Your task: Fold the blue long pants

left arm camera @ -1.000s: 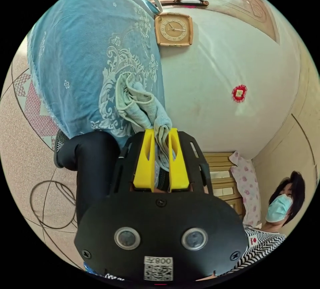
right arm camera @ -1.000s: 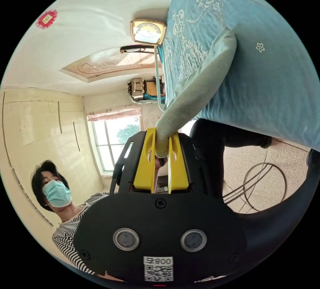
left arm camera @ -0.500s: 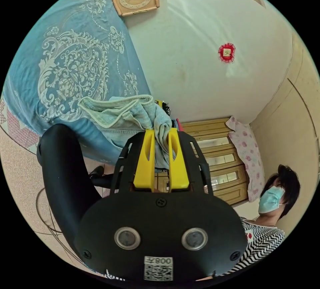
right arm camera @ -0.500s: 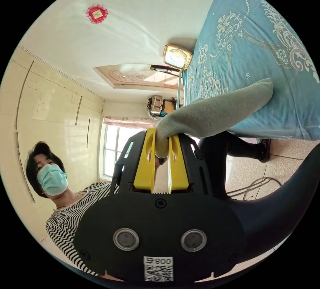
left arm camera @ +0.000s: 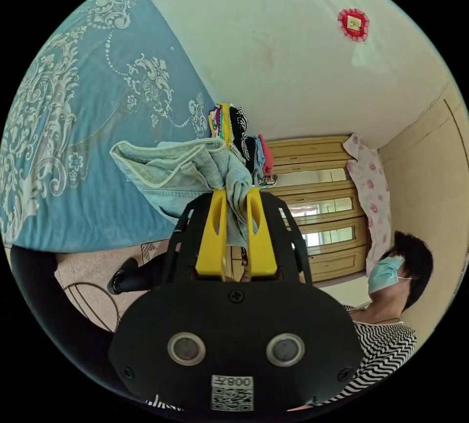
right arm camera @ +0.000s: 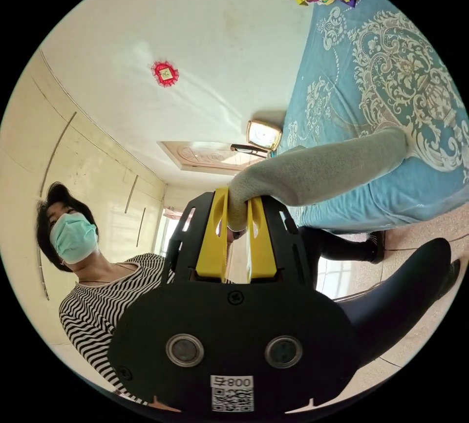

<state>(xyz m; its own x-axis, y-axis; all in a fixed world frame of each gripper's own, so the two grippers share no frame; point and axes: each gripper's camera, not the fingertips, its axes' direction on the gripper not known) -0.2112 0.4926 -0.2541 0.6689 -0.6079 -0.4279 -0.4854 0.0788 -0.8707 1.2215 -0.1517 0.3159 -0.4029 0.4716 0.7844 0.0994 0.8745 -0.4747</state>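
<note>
Pale blue denim is bunched between the yellow jaws of the left gripper (left arm camera: 236, 198), which press on it from both sides. In the left gripper view, the pants (left arm camera: 171, 176) hang in folded layers from that grip, held up in front of the bed (left arm camera: 88, 115) with its blue patterned cover. A stack of folded clothes (left arm camera: 239, 135) sits at the bed's far end, with a wooden wardrobe (left arm camera: 317, 213) beyond and a person in a striped top (left arm camera: 386, 345) at the edge.

In the right gripper view, the right gripper (right arm camera: 238, 208) has its jaws closed tight on another part of the pants (right arm camera: 322, 169), which stretches away as a taut band toward the bed (right arm camera: 391, 100). A wall clock (right arm camera: 264, 135) hangs near the bed.

My reading is that the pants are being carried, lifted between both grippers, to be laid out. The next move calls for lowering them flat onto the bed, keeping the cloth taut so the layers land smooth.
</note>
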